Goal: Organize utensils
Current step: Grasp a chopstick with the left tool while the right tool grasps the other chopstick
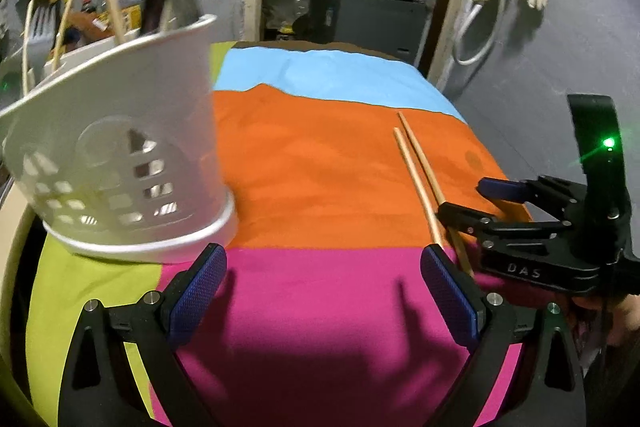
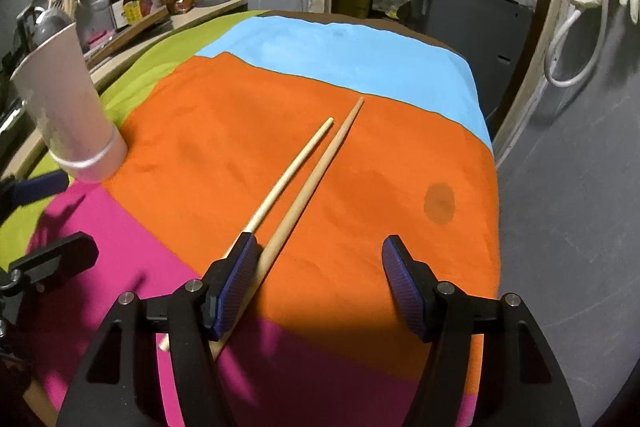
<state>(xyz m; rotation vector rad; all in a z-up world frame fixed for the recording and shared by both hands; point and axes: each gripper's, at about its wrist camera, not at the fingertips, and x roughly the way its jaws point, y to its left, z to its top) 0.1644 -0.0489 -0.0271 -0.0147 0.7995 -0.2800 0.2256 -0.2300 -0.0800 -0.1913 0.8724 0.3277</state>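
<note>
Right wrist view showed my right gripper (image 2: 318, 277) half-spread over the two chopsticks (image 2: 308, 167), which lay flat on the orange patch of the cloth (image 2: 360, 155), well to the right of the white utensil holder (image 1: 132, 155). One chopstick passed against the inner face of my left pad (image 2: 236, 283); the other pad stood apart, so nothing was clamped. To do this well, I judged I should shift left until both sticks sat between the pads, then squeeze near their thick ends. My left gripper (image 1: 322, 297) hung wide and empty just before the holder.
</note>
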